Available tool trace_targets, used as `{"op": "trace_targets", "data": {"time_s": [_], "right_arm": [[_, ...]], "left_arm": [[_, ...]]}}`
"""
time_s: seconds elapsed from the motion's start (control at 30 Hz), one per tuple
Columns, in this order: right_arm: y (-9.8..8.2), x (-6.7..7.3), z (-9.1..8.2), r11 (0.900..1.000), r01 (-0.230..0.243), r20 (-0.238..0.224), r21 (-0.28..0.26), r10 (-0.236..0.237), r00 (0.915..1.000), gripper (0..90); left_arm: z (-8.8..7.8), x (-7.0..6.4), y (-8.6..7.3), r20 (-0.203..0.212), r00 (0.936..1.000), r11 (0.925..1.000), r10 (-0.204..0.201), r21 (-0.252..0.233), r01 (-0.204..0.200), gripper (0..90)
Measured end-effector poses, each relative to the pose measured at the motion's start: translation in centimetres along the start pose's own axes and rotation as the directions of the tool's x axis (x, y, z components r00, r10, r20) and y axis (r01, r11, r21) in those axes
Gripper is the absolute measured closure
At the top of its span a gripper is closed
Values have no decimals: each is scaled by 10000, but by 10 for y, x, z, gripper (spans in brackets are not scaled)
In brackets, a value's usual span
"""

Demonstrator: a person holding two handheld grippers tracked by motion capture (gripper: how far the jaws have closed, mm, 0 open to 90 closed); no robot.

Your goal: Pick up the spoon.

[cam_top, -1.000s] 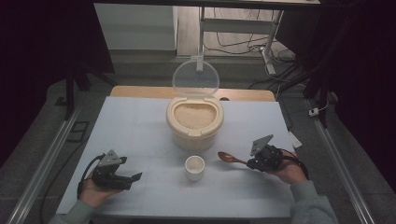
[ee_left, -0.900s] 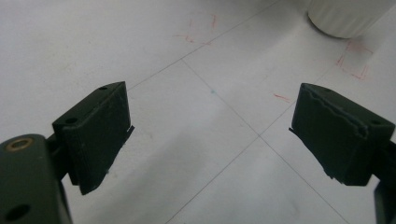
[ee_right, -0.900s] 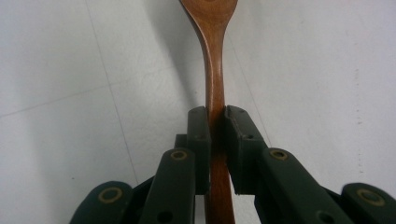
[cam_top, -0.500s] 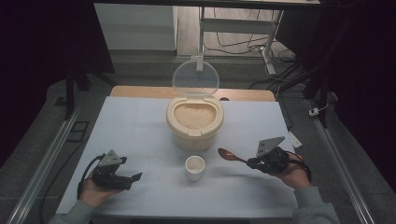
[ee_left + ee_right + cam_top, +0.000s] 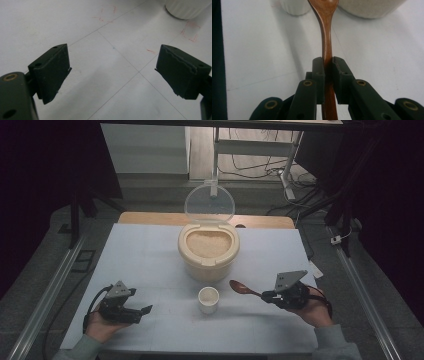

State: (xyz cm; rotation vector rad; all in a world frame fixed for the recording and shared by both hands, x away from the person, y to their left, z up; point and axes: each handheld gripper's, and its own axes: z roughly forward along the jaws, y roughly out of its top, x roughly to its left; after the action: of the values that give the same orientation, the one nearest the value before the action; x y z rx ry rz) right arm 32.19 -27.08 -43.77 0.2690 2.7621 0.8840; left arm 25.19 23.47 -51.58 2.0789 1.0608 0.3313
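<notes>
Right gripper view: brown wooden spoon (image 5: 326, 32) pinched by its handle between the 2 black pads of the right gripper (image 5: 327, 65), handle running straight up the middle, bowl cut off by the top edge. High view: same spoon (image 5: 243, 288) held clear of the tabletop, bowl pointing left, just right of the small white cup (image 5: 208, 299) and just below the front of the rice container (image 5: 208, 251). Right gripper (image 5: 267, 295) pressed tight on the handle, carried in a hand (image 5: 314, 309) near the table's right front. Cup upright, open, apart from the spoon bowl. Container round, cream, filled with pale grains, with clear lid (image 5: 209, 202) standing open behind it. Further left, left gripper (image 5: 144, 311) low over the white table (image 5: 145, 255), well apart from cup and spoon, held in the other hand (image 5: 102, 326). Left gripper view: 2 jaws spread wide, nothing between them but bare tabletop with thin lines and faint red marks, base of the cup (image 5: 186, 8) at the top right corner.
</notes>
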Motion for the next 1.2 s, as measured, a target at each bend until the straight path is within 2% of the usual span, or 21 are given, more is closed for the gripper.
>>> {"op": "trace_targets", "data": {"time_s": [0.37,0.73,0.97,1.2], "right_arm": [[20,17,2,9966,524,-320,-634,-545,9980,803],[45,27,13,9916,1064,-626,-735,-1111,9918,803],[68,33,26,9845,1555,-837,-807,-1621,9832,803],[82,37,36,9797,1824,-933,-830,-1899,9774,803]], "left_arm": [[0,1,0,47,10000,10000,-55,15,55,117],[0,0,0,80,10000,10000,-38,40,37,117],[0,0,0,105,9999,10000,-54,48,54,117],[0,0,0,102,9999,10000,-35,36,35,117]]}}
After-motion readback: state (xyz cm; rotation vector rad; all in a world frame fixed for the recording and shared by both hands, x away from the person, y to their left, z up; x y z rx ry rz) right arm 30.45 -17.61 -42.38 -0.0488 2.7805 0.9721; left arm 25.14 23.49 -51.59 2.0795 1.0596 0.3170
